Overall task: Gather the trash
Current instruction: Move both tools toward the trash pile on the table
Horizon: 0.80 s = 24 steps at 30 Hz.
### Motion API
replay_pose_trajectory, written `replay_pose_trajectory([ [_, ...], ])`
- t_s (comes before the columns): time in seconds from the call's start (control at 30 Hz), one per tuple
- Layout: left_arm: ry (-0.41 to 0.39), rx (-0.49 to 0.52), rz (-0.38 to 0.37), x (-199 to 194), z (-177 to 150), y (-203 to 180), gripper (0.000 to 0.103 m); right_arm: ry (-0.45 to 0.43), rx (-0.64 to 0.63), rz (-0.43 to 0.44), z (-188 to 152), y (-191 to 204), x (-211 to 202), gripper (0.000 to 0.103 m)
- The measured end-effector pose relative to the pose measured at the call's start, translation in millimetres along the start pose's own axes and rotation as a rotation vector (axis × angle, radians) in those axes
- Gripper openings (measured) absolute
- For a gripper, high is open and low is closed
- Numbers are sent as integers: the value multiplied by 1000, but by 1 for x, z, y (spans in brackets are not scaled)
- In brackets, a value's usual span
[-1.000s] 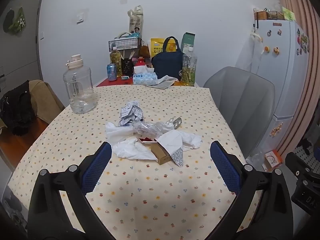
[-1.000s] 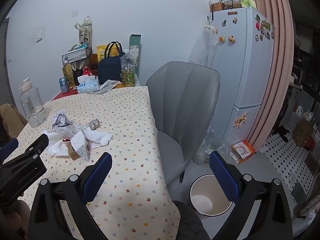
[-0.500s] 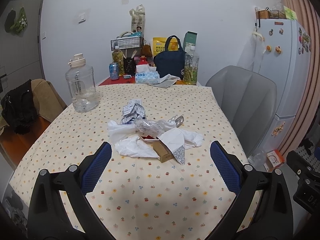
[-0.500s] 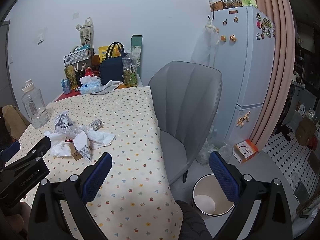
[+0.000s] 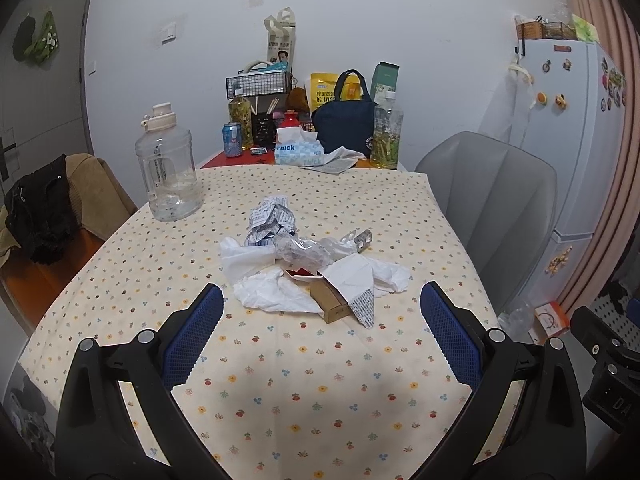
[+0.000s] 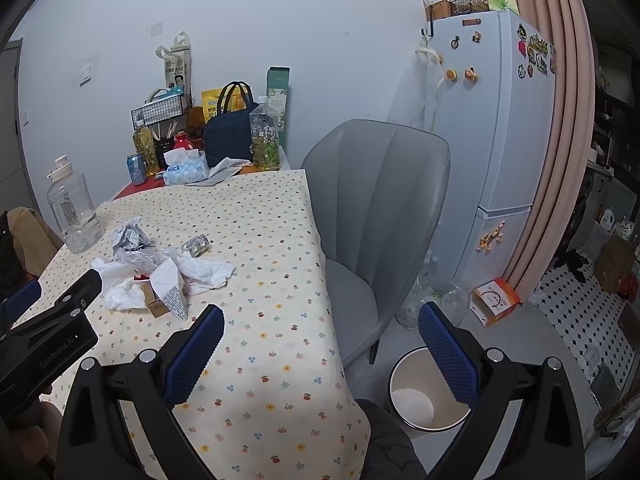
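A heap of trash lies mid-table on the flowered cloth [image 5: 304, 364]: crumpled white tissues [image 5: 276, 296], a crushed clear plastic bottle [image 5: 304, 250], a crumpled printed leaflet [image 5: 270, 220], a small brown box [image 5: 331, 306] and a blister pack [image 5: 362, 239]. My left gripper [image 5: 322, 334] hangs open just short of the heap, nothing between its blue pads. My right gripper [image 6: 320, 346] is open over the table's right front corner, with the heap [image 6: 160, 276] to its left. A white waste bin [image 6: 428, 396] stands on the floor below it.
A big clear water jug [image 5: 168, 168] stands at the left. Bottles, a can, a tissue box [image 5: 299, 152] and a dark bag [image 5: 344, 128] crowd the far end. A grey chair [image 6: 376, 216] sits right of the table, a fridge [image 6: 496, 120] beyond it.
Both grippers have drifted slightly, so the table and heap sit a little lower and further right in view. Nothing was taken hold of; both stay open.
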State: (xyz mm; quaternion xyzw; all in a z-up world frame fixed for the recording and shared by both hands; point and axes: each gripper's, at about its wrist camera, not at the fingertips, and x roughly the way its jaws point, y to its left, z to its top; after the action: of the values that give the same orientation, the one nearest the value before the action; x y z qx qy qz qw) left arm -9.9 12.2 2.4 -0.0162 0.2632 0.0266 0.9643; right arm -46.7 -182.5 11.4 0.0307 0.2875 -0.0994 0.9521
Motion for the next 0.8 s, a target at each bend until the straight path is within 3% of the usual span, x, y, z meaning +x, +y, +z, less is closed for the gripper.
replay_pose_trajectory([
  [0.8,-7,-15,1,-2,-2,0,98,13,21,12,-2,-5,5,94],
])
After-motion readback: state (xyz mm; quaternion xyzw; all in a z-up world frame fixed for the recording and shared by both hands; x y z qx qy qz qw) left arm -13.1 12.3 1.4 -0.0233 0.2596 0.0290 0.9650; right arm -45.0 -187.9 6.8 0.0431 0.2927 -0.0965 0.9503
